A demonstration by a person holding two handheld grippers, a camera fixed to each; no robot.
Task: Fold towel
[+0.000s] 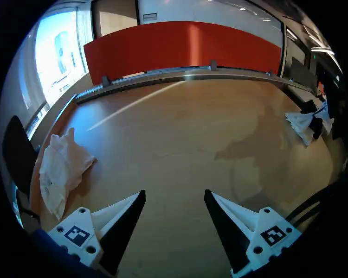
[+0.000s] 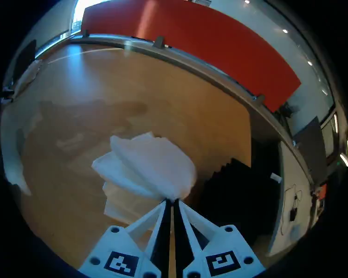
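Note:
A white towel (image 2: 146, 169) hangs bunched from my right gripper (image 2: 172, 202), whose fingers are shut on its near edge, just above the wooden table (image 2: 104, 83). In the left gripper view the same towel (image 1: 300, 123) shows at the far right, held by the right gripper (image 1: 315, 116). My left gripper (image 1: 174, 192) is open over bare table (image 1: 183, 139), with nothing between its fingers. A second white towel (image 1: 62, 167) lies crumpled at the table's left edge, well left of the left gripper; the right gripper view shows this second towel (image 2: 28, 74) far off.
A red partition (image 1: 183, 46) with a metal rail runs along the table's far side. A dark chair (image 1: 16, 153) stands off the left edge. In the right gripper view the table ends at the right, with dark floor (image 2: 239, 194) beyond it.

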